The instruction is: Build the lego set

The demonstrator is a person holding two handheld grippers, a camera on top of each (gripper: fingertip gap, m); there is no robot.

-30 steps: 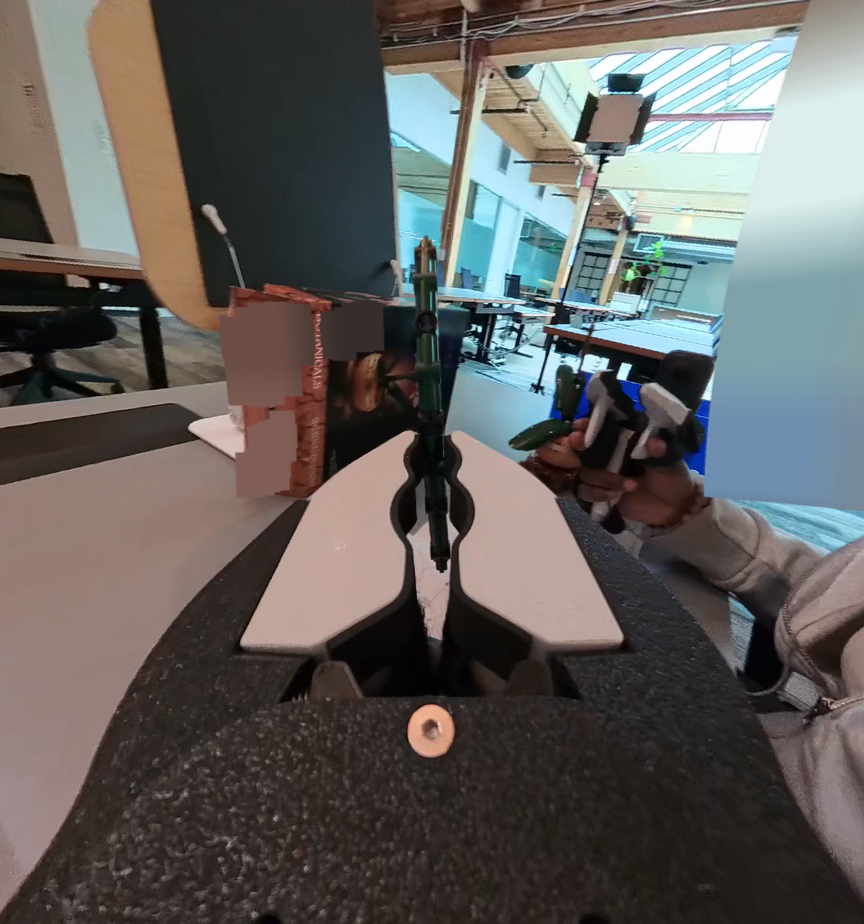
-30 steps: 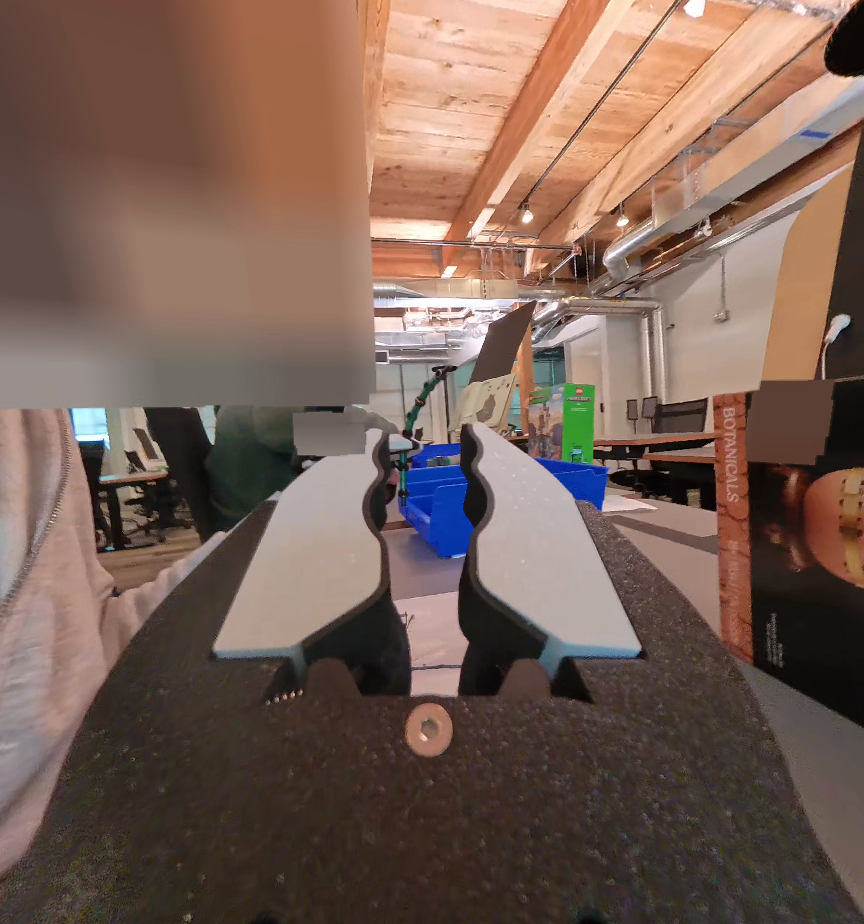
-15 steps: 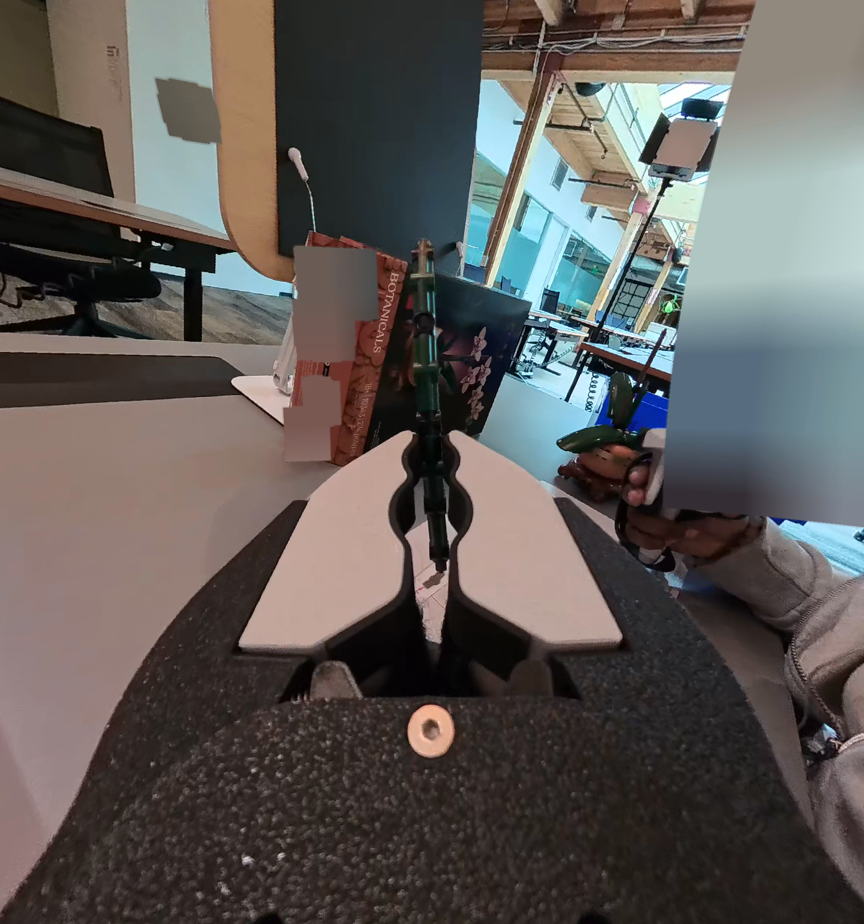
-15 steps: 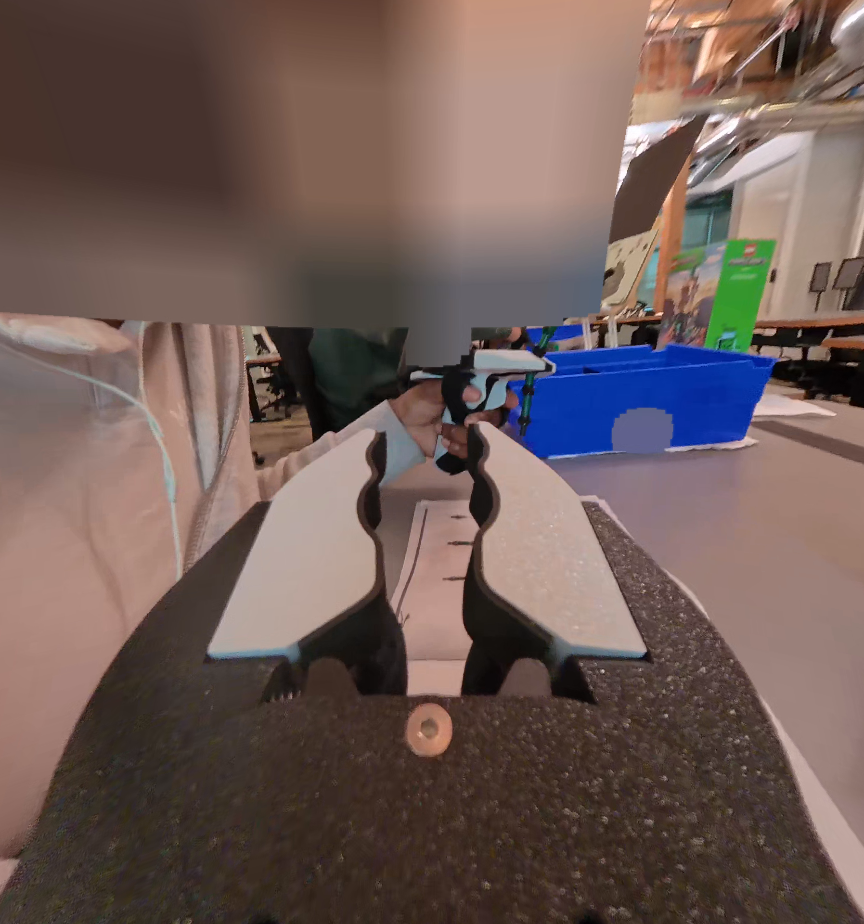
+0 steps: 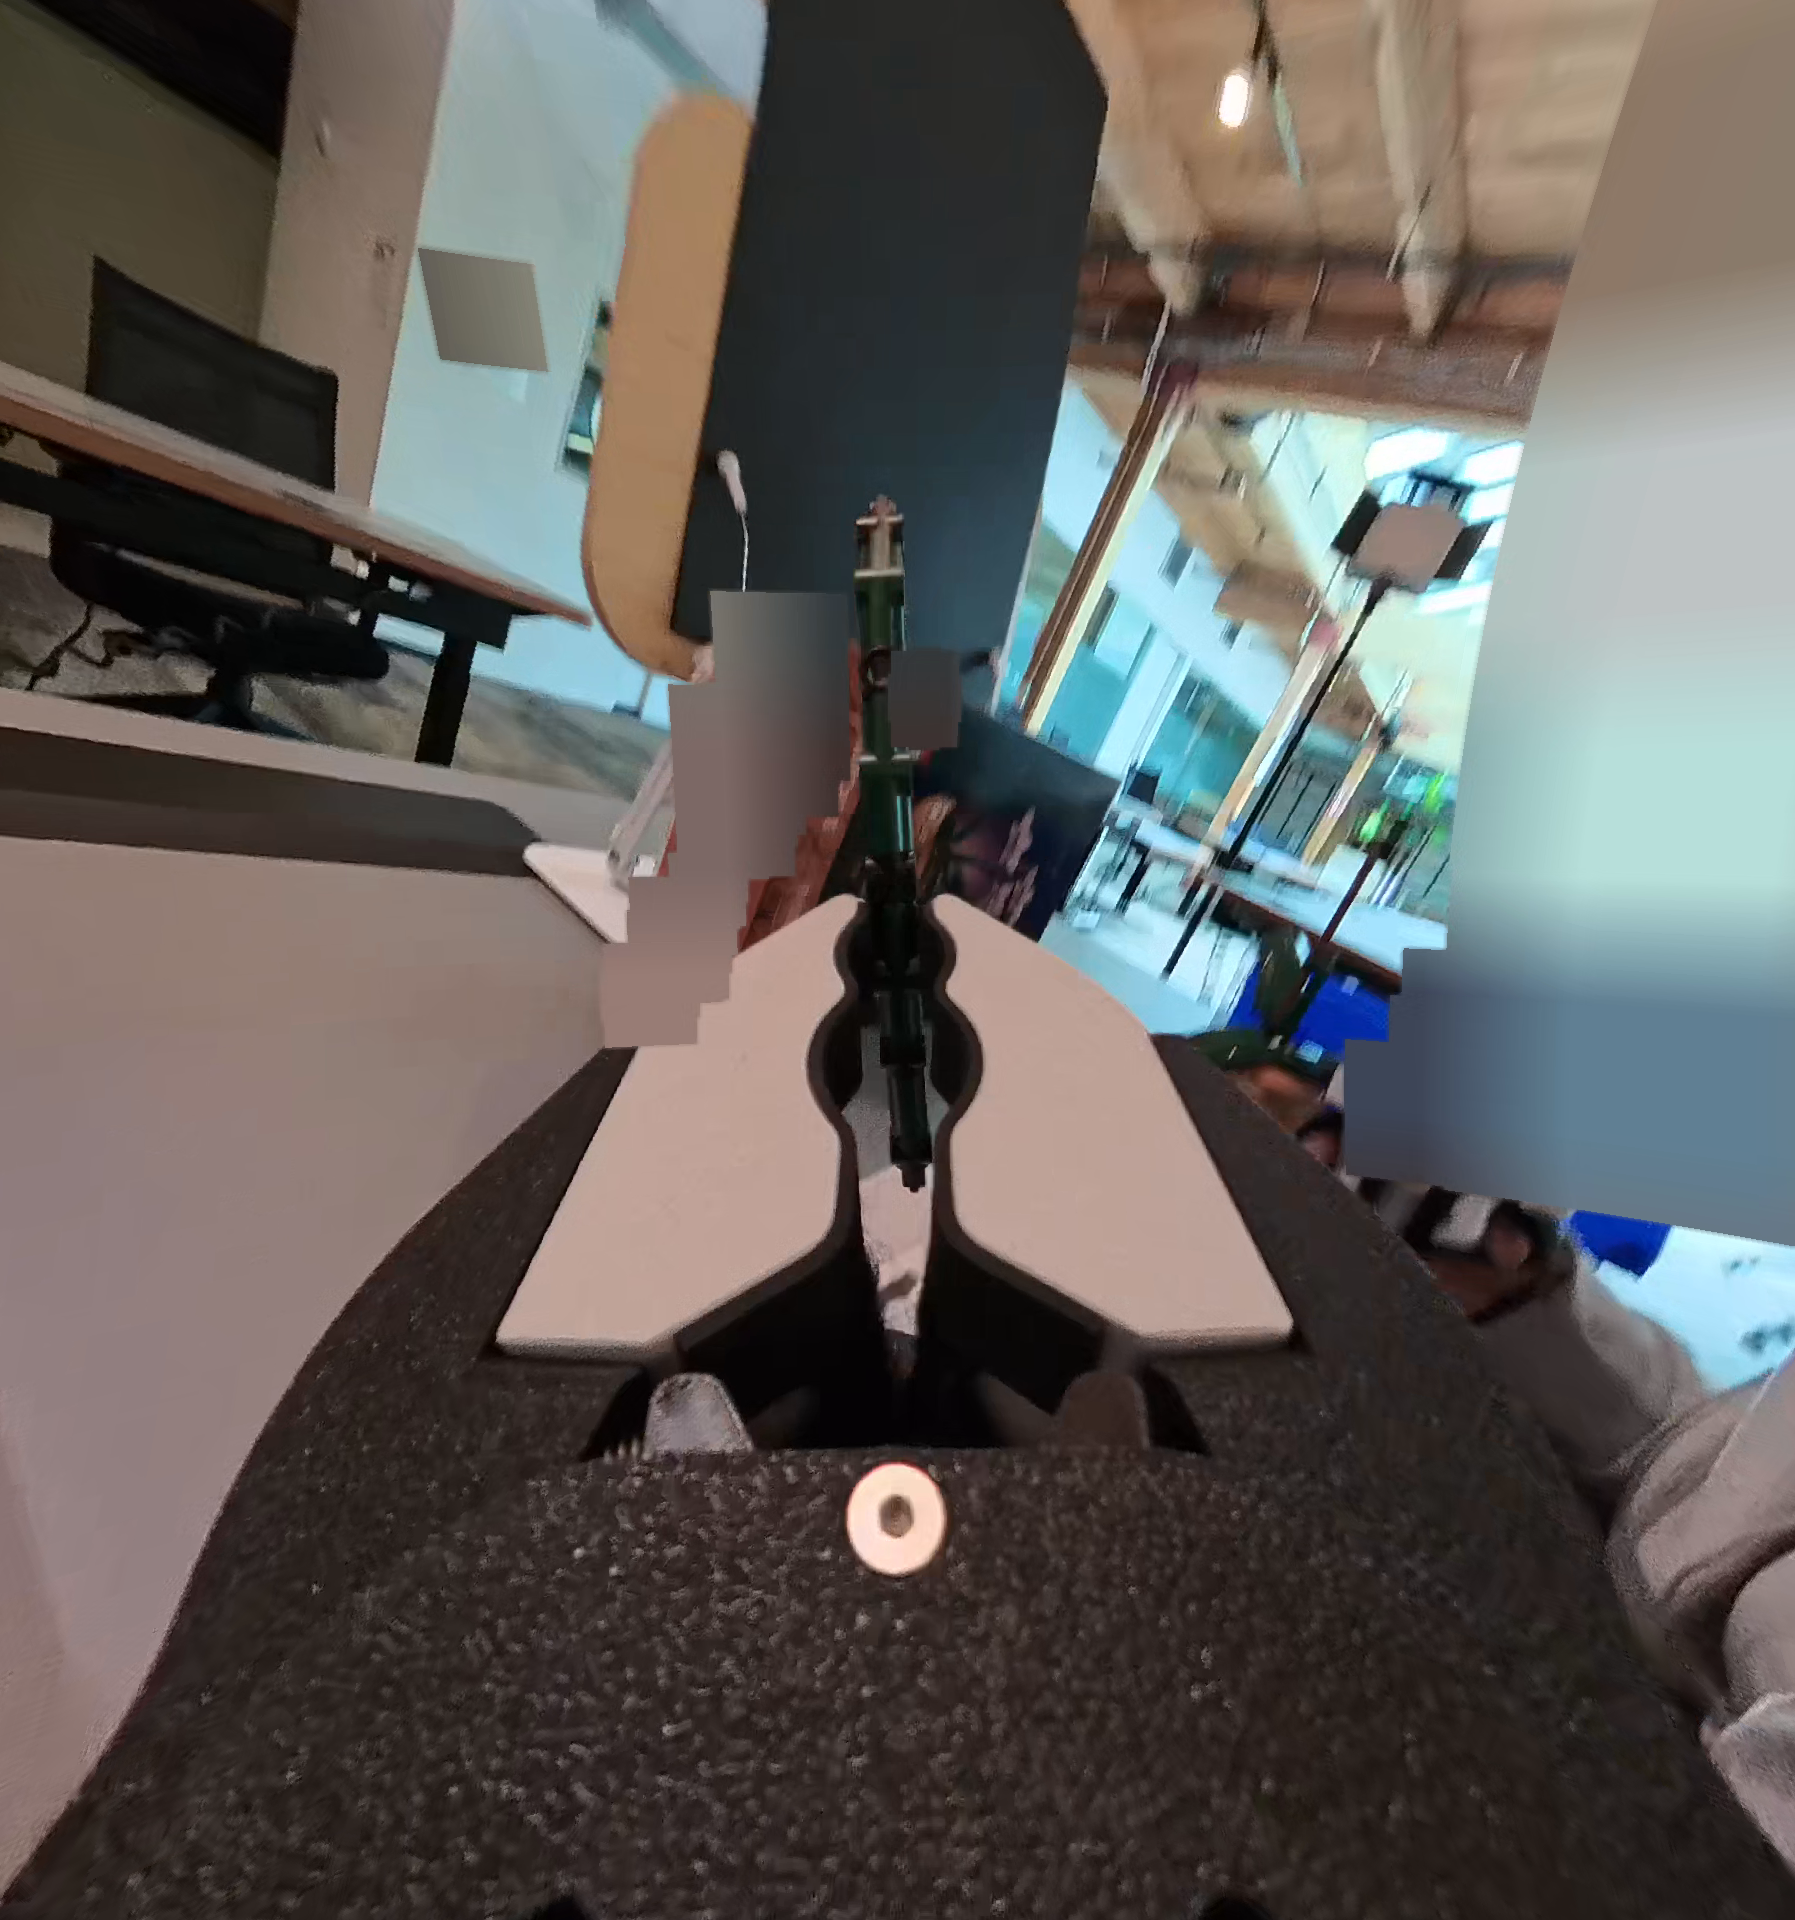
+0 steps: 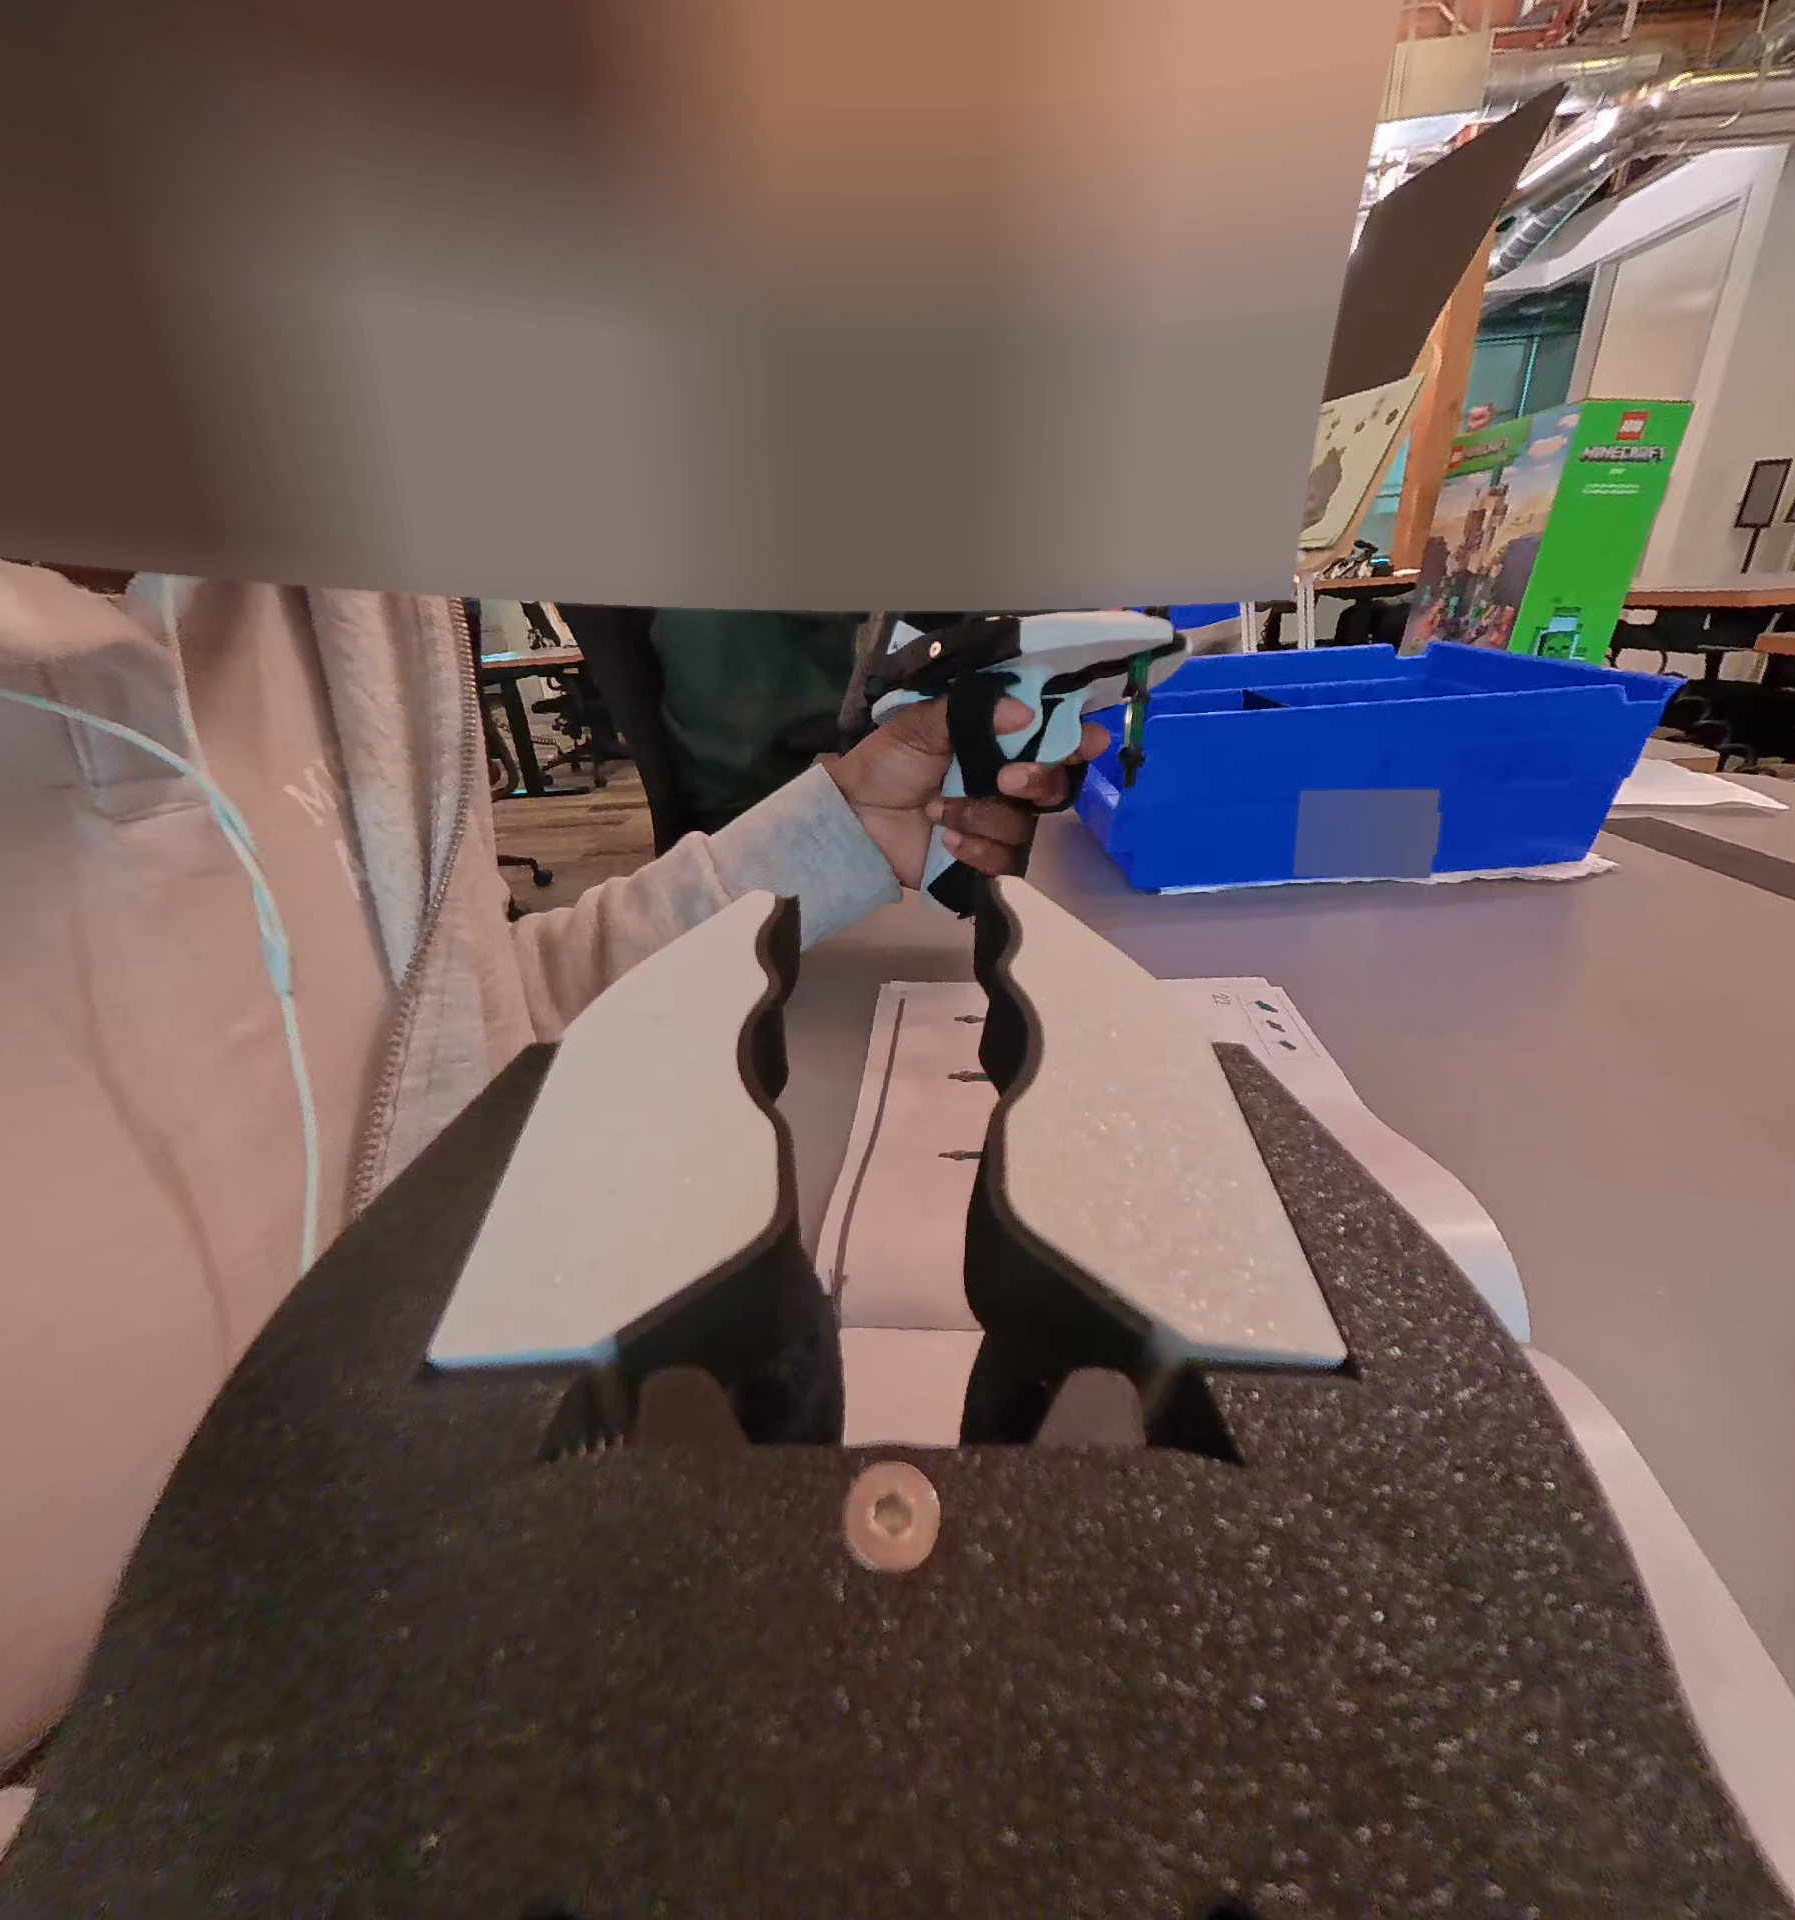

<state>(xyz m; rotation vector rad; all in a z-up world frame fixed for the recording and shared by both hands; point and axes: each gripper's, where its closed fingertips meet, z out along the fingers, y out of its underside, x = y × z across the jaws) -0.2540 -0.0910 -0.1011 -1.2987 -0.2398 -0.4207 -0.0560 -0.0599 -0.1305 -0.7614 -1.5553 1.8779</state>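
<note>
holding a thin green lego stem (image 5: pixel 891 831) upright, the left gripper (image 5: pixel 893 914) has its fingers pressed together on the lower part of the piece, whose tip pokes down into the gap behind the fingertips while the rest stands up past them. the right gripper (image 6: pixel 888 914) is empty, its fingers apart, and points over an open instruction booklet (image 6: pixel 914 1174) lying flat on the grey table (image 6: pixel 1495 1039). the right wrist view also shows the left gripper farther off, raised above the table near a blue bin (image 6: pixel 1392 769), with the stem hanging from its front. this looks like a pause between assembly steps: one sub-part in hand, the free gripper lowered toward the page, probably to check what comes next or to fetch a piece. no loose bricks can be made out in either view, so what joins the stem cannot be told. the next move likely calls for picking up the matching piece with the right gripper, then bringing both together in line while the left one keeps the stem from twisting.
</note>
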